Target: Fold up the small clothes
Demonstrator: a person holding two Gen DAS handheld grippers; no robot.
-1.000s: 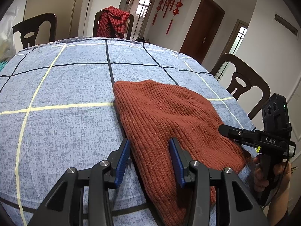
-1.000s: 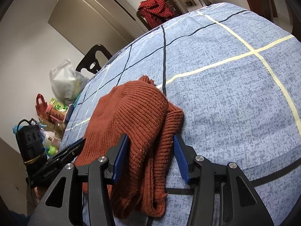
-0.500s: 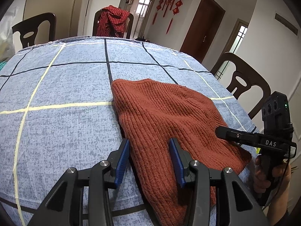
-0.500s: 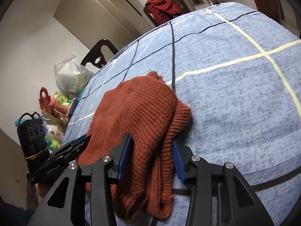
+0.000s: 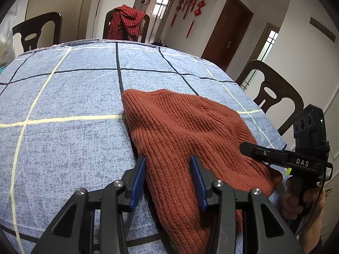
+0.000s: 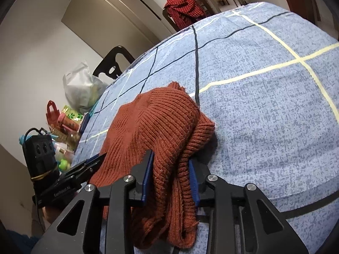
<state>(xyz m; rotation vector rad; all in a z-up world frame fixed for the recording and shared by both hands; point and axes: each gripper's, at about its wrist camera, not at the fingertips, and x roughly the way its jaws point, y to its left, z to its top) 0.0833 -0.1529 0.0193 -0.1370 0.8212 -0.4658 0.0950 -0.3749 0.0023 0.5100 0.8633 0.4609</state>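
Rust-red knit garment (image 5: pixel 186 135) lies bunched on the blue checked tablecloth (image 5: pixel 63 97), its near edge pinched between the right gripper's (image 6: pixel 170 177) fingers, while the left gripper (image 5: pixel 168 180) straddles it, spread apart.

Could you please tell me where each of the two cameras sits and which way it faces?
Left wrist: on the left claw, facing across the blue checked tablecloth; the right claw and hand show.
Right wrist: on the right claw, facing leftward; the left claw shows.
Shared: the rust-red ribbed knit garment, red checked cloth on a chair.
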